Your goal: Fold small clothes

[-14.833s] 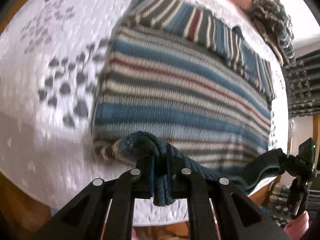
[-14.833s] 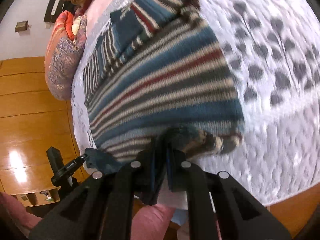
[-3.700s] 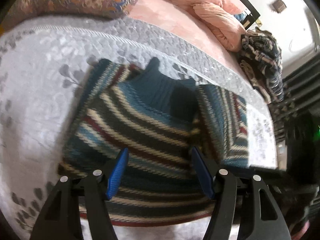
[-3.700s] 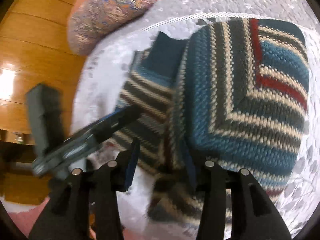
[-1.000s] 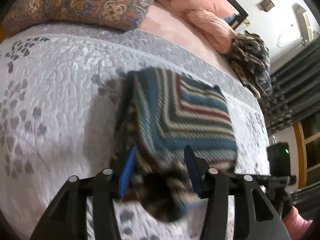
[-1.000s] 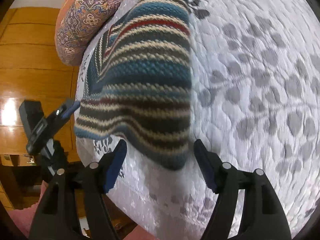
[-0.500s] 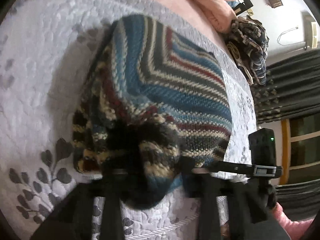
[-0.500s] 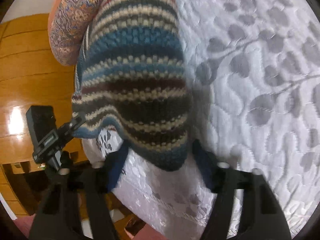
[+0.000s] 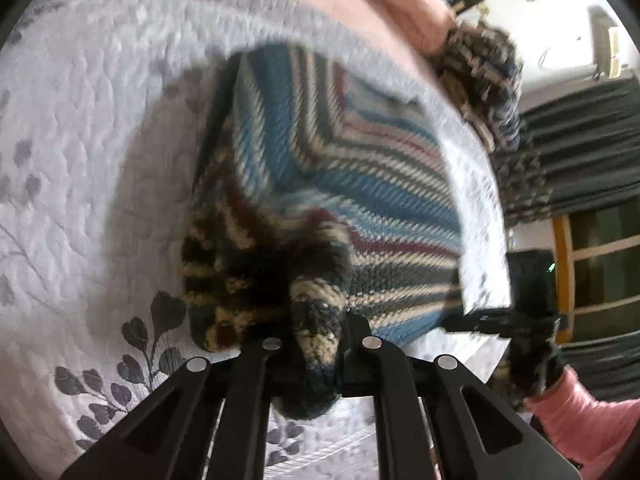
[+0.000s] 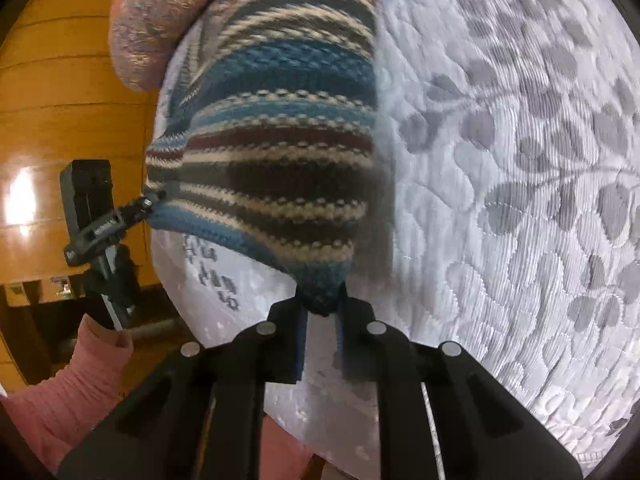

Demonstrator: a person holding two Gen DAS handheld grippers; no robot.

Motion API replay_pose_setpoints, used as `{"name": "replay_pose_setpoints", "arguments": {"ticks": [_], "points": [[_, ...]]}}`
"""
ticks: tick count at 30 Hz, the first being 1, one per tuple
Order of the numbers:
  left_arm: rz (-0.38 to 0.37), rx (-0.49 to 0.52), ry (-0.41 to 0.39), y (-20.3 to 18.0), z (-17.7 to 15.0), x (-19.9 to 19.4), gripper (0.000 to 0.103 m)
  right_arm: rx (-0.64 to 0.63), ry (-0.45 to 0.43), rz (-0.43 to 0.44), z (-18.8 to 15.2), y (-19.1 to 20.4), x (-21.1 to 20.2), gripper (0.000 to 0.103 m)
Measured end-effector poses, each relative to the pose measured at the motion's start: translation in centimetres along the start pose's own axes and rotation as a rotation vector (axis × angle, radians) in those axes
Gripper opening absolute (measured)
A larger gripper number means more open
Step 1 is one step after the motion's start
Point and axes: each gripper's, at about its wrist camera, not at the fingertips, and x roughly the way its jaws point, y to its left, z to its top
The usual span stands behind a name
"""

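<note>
A folded striped knit sweater [image 9: 340,168], in blue, cream, dark grey and red, lies on the white quilted bedspread [image 9: 100,128]. My left gripper [image 9: 316,344] is shut on a bunched near corner of it, and the knit bulges out between the fingers. In the right wrist view the same sweater [image 10: 280,128] stretches away from me, and my right gripper [image 10: 320,312] is shut on its other near corner, at the blue hem. Each view shows the other gripper at the sweater's far side, held by a hand in a pink sleeve [image 10: 60,400].
A patterned pillow [image 10: 160,24] lies past the sweater, by a wooden wall [image 10: 60,100]. Pink bedding [image 9: 380,4] and a pile of dark patterned cloth [image 9: 484,76] sit at the bed's far side. Dark curtains [image 9: 580,140] hang on the right. The bedspread's grey leaf print [image 10: 540,160] spreads rightward.
Both grippers were open around the sweater's near edge a second ago. They have moved in and shut on its two near corners, and the edge is now bunched and lifted slightly.
</note>
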Motion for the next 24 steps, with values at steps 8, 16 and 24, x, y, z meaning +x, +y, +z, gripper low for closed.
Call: {"name": "replay_pose_setpoints", "arguments": {"ticks": [8,16,24], "points": [[0.068,0.033,-0.023,-0.2,-0.8,1.6,0.014,-0.012,0.003,-0.040,0.2,-0.1,1.0,0.013],[0.121,0.046,-0.086,-2.6,-0.4,-2.0,0.045,-0.067,-0.057,-0.066,1.9,2.9,-3.0,0.059],[0.008,-0.092,-0.136,-0.1,3.8,-2.4,0.052,-0.018,-0.106,-0.008,6.5,2.9,-3.6,0.072]]}}
